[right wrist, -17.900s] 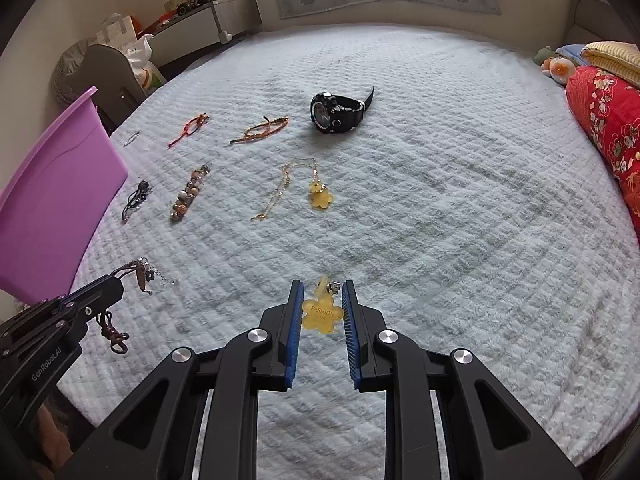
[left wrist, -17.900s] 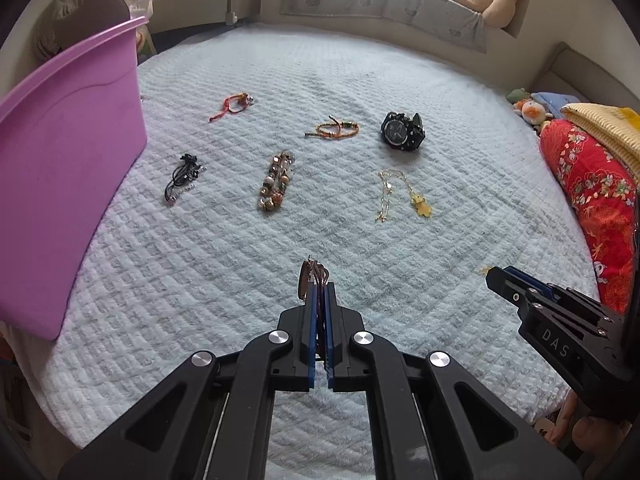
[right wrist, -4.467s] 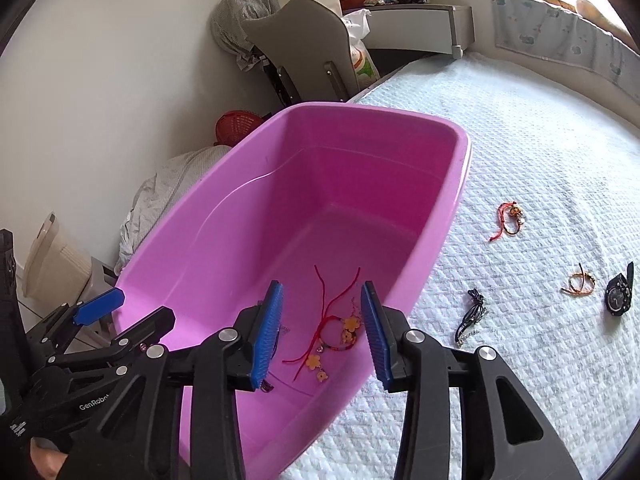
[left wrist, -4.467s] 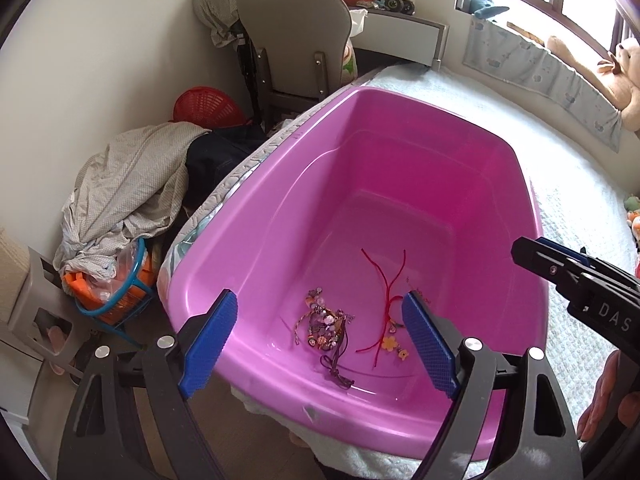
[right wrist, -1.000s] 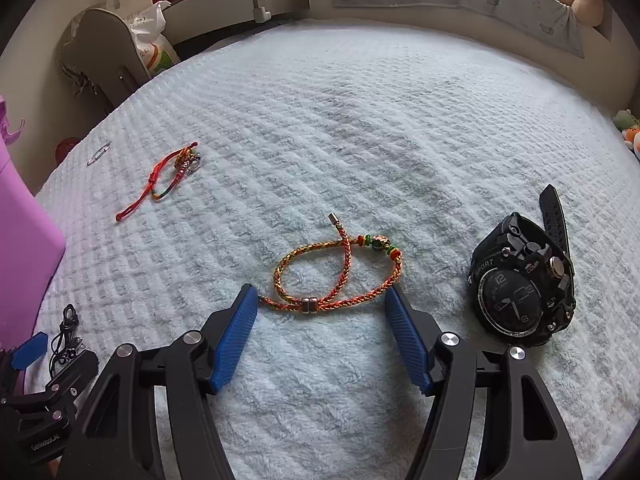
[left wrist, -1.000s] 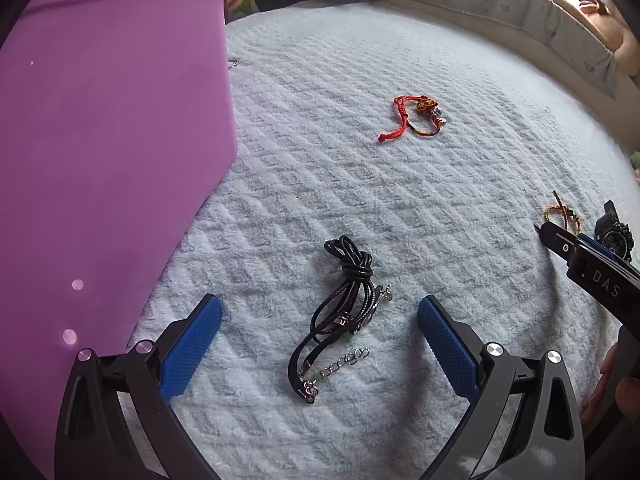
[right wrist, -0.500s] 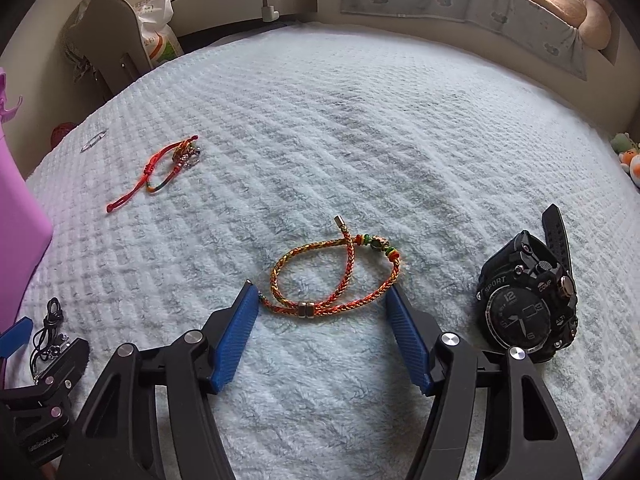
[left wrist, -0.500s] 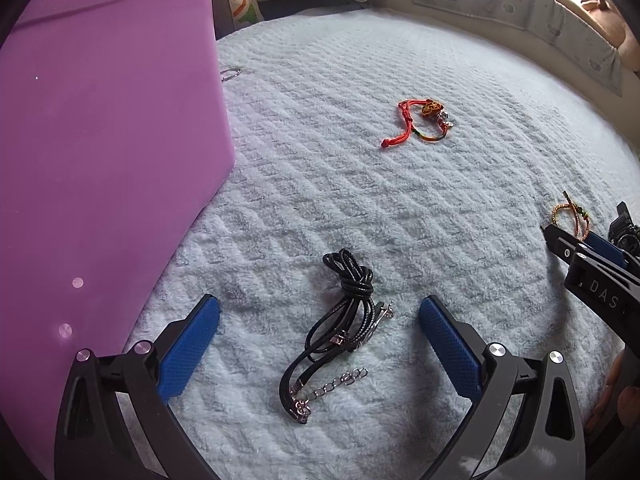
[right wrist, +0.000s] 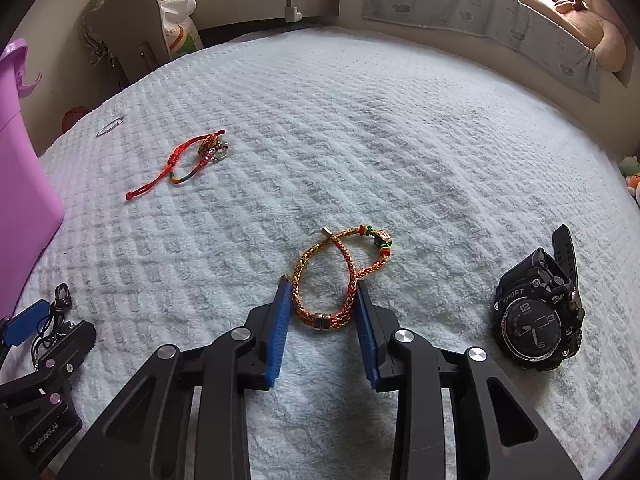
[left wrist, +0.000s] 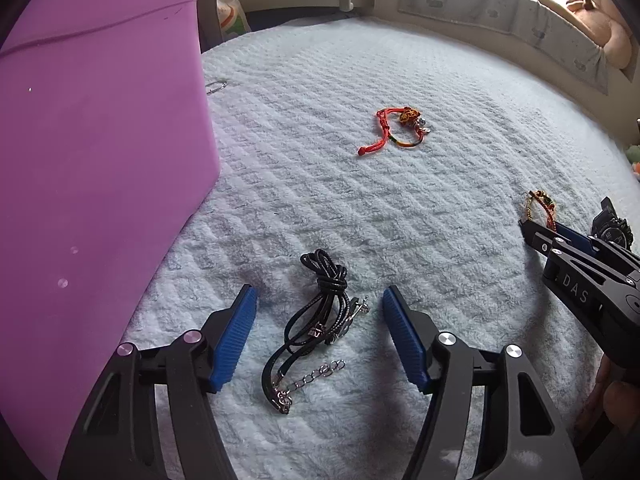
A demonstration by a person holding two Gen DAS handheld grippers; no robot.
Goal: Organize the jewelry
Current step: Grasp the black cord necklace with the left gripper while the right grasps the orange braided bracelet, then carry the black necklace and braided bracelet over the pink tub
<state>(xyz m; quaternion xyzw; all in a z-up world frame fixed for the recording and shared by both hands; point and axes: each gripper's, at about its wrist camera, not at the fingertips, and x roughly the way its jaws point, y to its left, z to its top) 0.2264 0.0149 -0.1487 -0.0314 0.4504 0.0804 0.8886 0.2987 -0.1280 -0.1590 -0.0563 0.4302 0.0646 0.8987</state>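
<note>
You're working over a pale quilted bedspread (right wrist: 400, 128), with a pink tub (left wrist: 92, 168) at its left edge and a cushioned window ledge along the far wall (a plush toy (right wrist: 592, 40) lies there). From the left I count one black cord necklace (left wrist: 316, 328), one small ring (left wrist: 216, 87), one red string bracelet (left wrist: 396, 132), one orange braided bracelet (right wrist: 336, 276) and one black watch (right wrist: 540, 320). Your left gripper (left wrist: 316, 336) is closing around the necklace, pads well clear. Your right gripper (right wrist: 322, 320) is closing on the braided bracelet, pads just beside the loop; contact I cannot tell.
</note>
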